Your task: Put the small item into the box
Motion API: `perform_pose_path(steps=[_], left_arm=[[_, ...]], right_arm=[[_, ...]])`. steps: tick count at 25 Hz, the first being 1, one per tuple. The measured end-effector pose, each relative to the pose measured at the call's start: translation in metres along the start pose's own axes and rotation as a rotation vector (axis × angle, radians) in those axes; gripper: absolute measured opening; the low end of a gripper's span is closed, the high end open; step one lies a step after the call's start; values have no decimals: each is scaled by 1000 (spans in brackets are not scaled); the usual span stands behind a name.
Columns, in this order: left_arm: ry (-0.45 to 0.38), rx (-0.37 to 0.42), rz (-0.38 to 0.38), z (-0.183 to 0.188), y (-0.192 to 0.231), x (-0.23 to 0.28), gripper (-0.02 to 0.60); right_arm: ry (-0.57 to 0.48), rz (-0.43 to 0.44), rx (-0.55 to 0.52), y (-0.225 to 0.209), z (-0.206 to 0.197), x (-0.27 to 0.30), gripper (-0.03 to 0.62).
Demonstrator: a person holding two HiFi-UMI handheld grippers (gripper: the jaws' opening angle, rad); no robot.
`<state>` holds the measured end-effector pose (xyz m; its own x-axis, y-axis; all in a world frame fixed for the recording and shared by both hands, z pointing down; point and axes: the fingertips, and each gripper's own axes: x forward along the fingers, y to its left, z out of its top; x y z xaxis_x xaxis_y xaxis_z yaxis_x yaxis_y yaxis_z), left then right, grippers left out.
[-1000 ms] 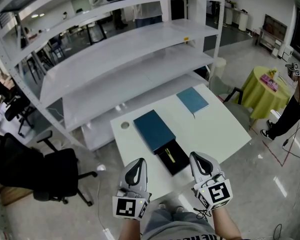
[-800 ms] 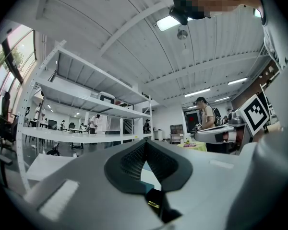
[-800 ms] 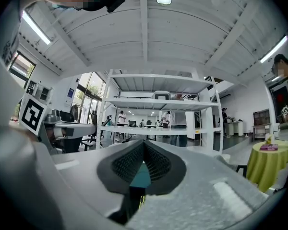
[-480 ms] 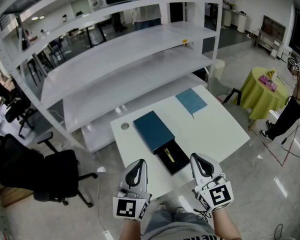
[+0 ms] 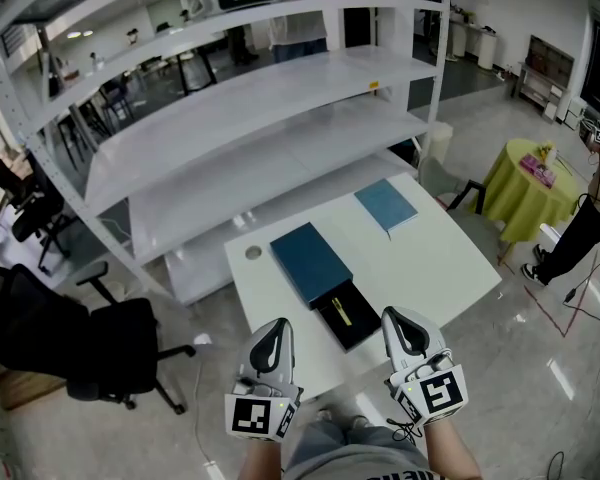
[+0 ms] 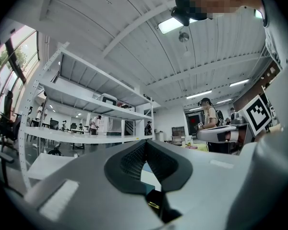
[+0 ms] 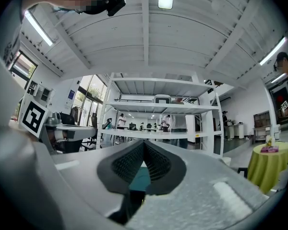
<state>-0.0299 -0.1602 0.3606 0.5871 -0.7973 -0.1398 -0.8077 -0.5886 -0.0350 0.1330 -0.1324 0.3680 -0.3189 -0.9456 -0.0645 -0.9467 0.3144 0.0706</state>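
Looking steeply down on a white table (image 5: 430, 258), with a tall white rack (image 5: 260, 118) beyond its far edge. Two grippers are held at the near edge, well apart: the left gripper (image 5: 273, 330) at near left, the right gripper (image 5: 400, 320) at near right. Each gripper's own view shows its jaws clenched together at the tips with nothing between them. Between the grippers and a little farther off lies an open black box (image 5: 348, 318). A small gold item (image 5: 341, 314) lies inside it, too small to identify. A dark teal case (image 5: 309, 262), perhaps the lid, touches the box's far end. A lighter blue case (image 5: 385, 205) lies far right. A black chair (image 5: 90, 343) stands on the floor, left.
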Motion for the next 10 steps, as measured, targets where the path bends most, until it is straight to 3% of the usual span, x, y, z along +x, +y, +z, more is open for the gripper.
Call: perform_pose_path(steps=[10], left_arm=[[-5,-5,7,1,8,0,17]], right_arm=[[-12,-4,5,1,3,6,2]])
